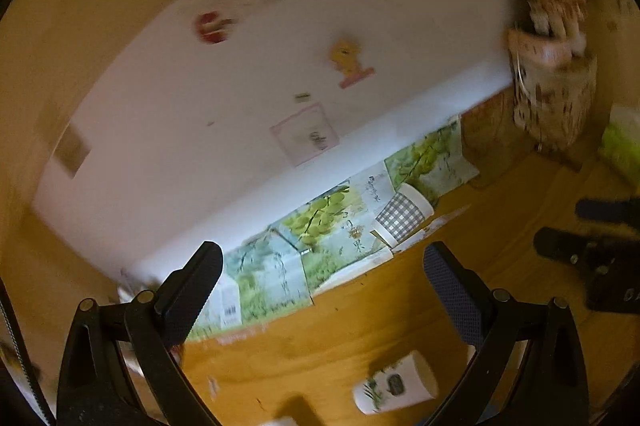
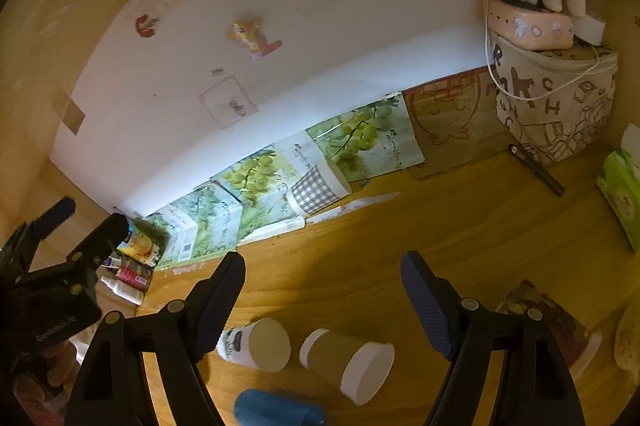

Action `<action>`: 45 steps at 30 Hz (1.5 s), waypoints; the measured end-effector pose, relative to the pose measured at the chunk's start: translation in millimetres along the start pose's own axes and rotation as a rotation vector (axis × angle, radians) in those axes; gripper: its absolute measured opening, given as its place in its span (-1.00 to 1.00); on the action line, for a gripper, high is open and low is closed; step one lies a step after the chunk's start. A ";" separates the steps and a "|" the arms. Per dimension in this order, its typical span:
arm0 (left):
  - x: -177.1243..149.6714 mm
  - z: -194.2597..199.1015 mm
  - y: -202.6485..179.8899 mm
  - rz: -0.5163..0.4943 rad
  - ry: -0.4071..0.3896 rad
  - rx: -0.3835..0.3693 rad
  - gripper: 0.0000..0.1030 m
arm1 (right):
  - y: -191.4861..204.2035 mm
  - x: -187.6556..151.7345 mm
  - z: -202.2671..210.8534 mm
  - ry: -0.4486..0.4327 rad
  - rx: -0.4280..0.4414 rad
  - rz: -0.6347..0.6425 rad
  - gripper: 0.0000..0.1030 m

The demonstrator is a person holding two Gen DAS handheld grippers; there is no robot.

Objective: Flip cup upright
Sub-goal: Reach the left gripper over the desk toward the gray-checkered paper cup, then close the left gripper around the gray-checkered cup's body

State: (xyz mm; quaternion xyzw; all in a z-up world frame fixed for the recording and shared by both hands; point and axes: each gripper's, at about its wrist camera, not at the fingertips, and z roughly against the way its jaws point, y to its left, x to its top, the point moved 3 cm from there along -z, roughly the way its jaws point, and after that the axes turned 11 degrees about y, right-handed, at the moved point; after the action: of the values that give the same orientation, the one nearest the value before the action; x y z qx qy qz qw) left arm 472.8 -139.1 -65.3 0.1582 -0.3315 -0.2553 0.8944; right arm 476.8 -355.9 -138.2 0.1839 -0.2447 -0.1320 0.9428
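Note:
Two paper cups lie on their sides on the wooden table. A white cup with a plant print [image 2: 256,344] lies low in the right wrist view, beside an olive cup with white rims [image 2: 346,360]. The white printed cup also shows in the left wrist view [image 1: 396,384]. A checked cup [image 2: 318,186] stands mouth down by the wall, also in the left wrist view [image 1: 402,214]. My right gripper [image 2: 322,280] is open and empty above the lying cups. My left gripper [image 1: 320,274] is open and empty; it shows in the right view [image 2: 68,246]. The right gripper shows at the left view's right edge [image 1: 592,226].
Fruit boxes with green grape prints [image 2: 260,186] line the wall. A printed fabric bin [image 2: 560,106] with a pink box and doll on top stands at the back right. A green tissue pack [image 2: 620,190], a dark pen [image 2: 536,168] and a blue object [image 2: 276,408] lie nearby.

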 end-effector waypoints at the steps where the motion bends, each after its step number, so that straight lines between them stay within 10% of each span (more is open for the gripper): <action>1: 3.6 -7.7 -5.1 -0.032 0.001 0.009 0.96 | -1.6 3.4 -4.2 0.002 -0.001 0.004 0.57; 25: 75.0 -184.6 -63.4 -0.364 0.215 -0.181 0.96 | -34.5 34.3 -84.2 -0.075 0.012 0.150 0.57; 45: 70.4 -240.0 -99.3 -0.460 0.337 -0.196 0.96 | -55.8 31.6 -84.6 -0.095 -0.027 0.120 0.57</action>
State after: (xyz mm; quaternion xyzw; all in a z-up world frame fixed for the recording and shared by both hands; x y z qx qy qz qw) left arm 645.2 -232.7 -249.4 0.1822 -0.1078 -0.4520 0.8666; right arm 537.8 -392.8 -216.8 0.1499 -0.2979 -0.0872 0.9387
